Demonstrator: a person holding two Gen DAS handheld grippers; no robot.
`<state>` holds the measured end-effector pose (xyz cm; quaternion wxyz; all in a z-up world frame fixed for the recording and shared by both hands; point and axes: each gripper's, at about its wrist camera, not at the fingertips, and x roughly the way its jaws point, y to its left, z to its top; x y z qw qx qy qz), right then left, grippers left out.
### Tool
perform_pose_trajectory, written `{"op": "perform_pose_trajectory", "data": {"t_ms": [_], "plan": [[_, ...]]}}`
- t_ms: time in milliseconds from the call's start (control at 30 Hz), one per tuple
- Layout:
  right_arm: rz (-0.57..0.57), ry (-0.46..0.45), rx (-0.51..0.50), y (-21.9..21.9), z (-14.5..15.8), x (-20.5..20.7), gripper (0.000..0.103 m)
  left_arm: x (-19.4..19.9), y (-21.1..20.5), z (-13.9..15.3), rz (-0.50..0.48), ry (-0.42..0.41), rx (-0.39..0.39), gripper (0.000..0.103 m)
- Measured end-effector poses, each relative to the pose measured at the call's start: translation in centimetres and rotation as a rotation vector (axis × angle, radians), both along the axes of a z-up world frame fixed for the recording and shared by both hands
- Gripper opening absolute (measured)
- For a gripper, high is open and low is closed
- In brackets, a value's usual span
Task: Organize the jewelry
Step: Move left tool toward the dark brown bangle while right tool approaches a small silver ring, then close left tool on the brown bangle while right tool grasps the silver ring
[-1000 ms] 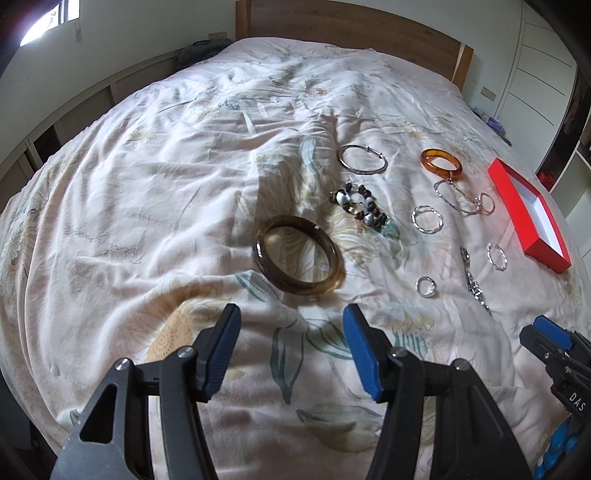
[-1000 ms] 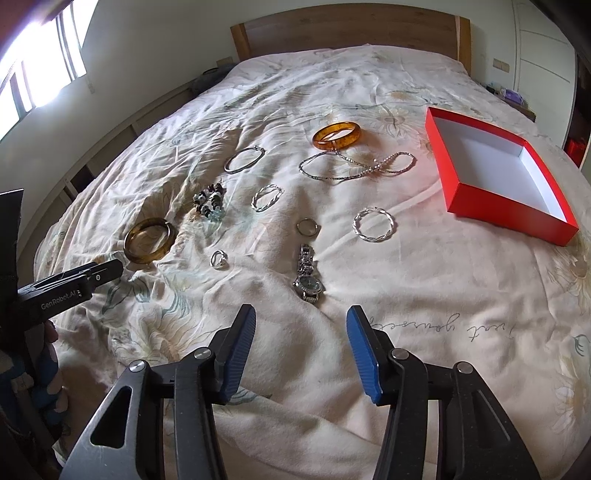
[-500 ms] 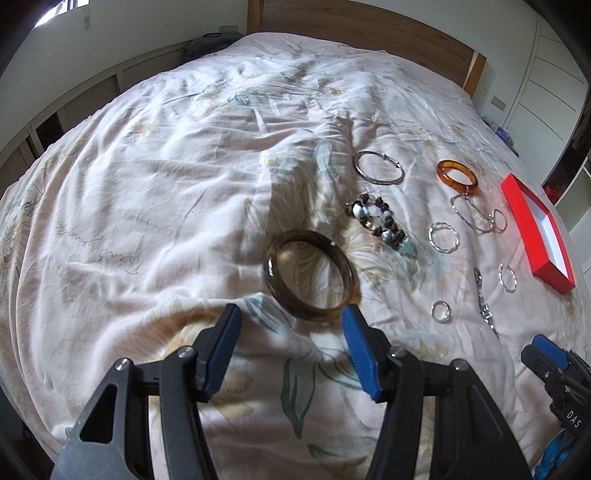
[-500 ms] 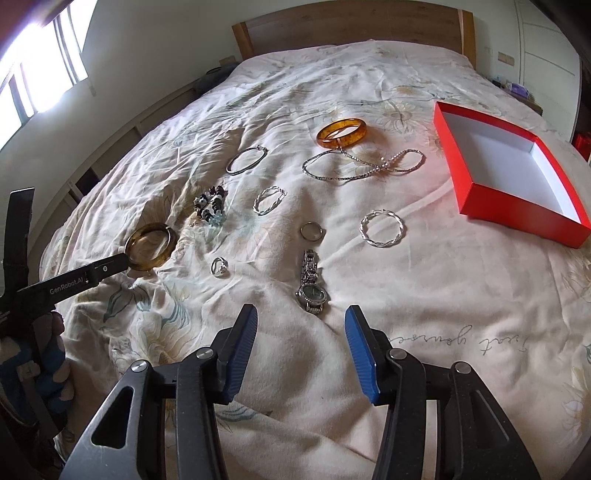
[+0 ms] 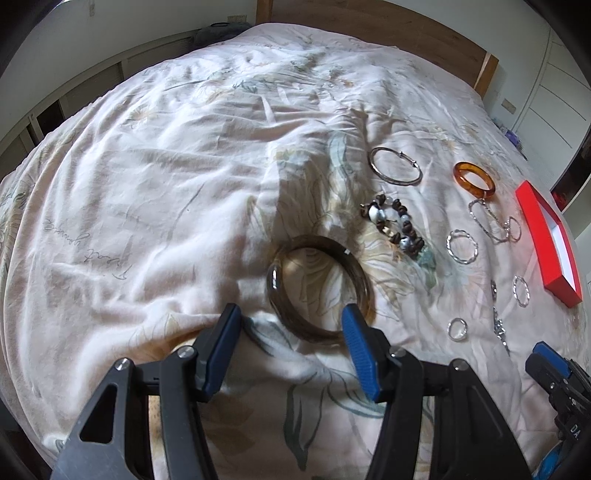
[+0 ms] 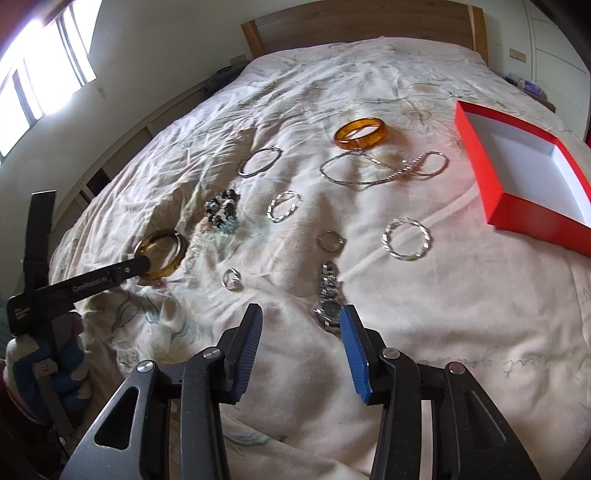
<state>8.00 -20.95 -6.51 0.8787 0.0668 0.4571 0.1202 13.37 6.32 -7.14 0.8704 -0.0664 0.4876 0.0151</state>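
Observation:
Jewelry lies spread on a floral bedspread. A dark brown bangle (image 5: 319,288) lies just ahead of my open left gripper (image 5: 291,319), whose right fingertip overlaps its near rim; it also shows in the right wrist view (image 6: 160,253). My right gripper (image 6: 301,319) is open and empty, just short of a silver watch (image 6: 328,295). An empty red box (image 6: 532,173) with a white inside sits at the right. An amber bangle (image 6: 360,133), a silver chain (image 6: 384,168), a beaded bracelet (image 6: 221,210) and several silver rings and hoops lie between.
A wooden headboard (image 6: 362,22) stands at the far end of the bed. Low shelving (image 5: 74,96) runs along the left wall under a window (image 6: 40,81). White wardrobe doors (image 5: 554,74) stand at the right.
My left gripper has moved forward to the dark brown bangle, which now reaches its fingertips. My right gripper has edged forward toward the watch. Both stay open.

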Motion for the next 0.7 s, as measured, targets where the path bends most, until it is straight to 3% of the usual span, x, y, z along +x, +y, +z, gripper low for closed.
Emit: {"op": "perform_pose_trajectory", "data": {"t_ms": [367,700], "plan": [[0.087,0.019,0.04,3.0,-1.2,2.0,0.039,1.5,0.6,-1.7,0.018,0.035,-0.007,0.053],[0.159,0.046,0.052,5.9,-3.0,4.0,0.039,2.2,1.7,-3.1,0.05,0.068,-0.014,0.036]]}}
